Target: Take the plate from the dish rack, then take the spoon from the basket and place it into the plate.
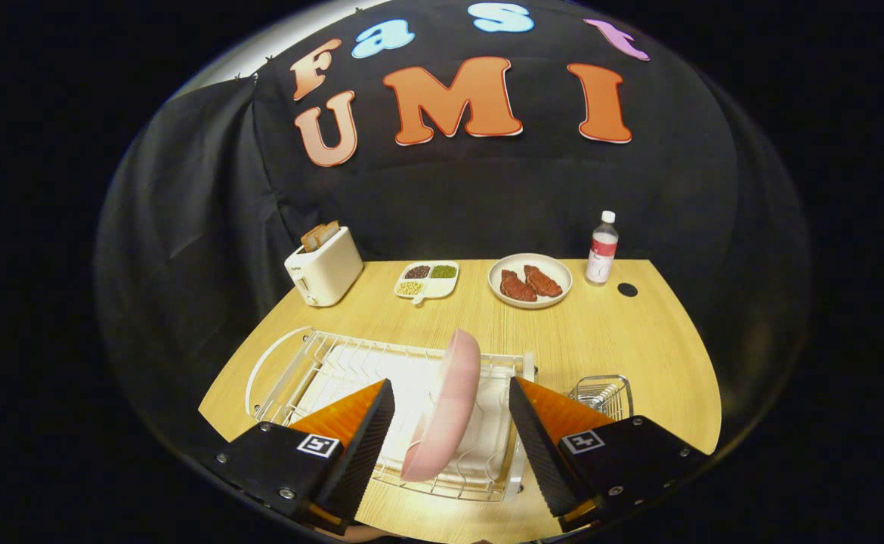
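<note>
A pink plate (451,408) stands on edge in the white wire dish rack (321,366) on the wooden table. My gripper (451,412) is open, one finger on each side of the plate with a gap to both. A small wire basket (604,394) sits just right of the rack, partly hidden behind the right finger; I cannot make out the spoon in it.
At the back of the table stand a white toaster (324,266) with bread, a divided dish (427,279) of grains, a plate with two pieces of meat (530,281) and a small bottle (602,249). A dark hole (627,289) is near the bottle.
</note>
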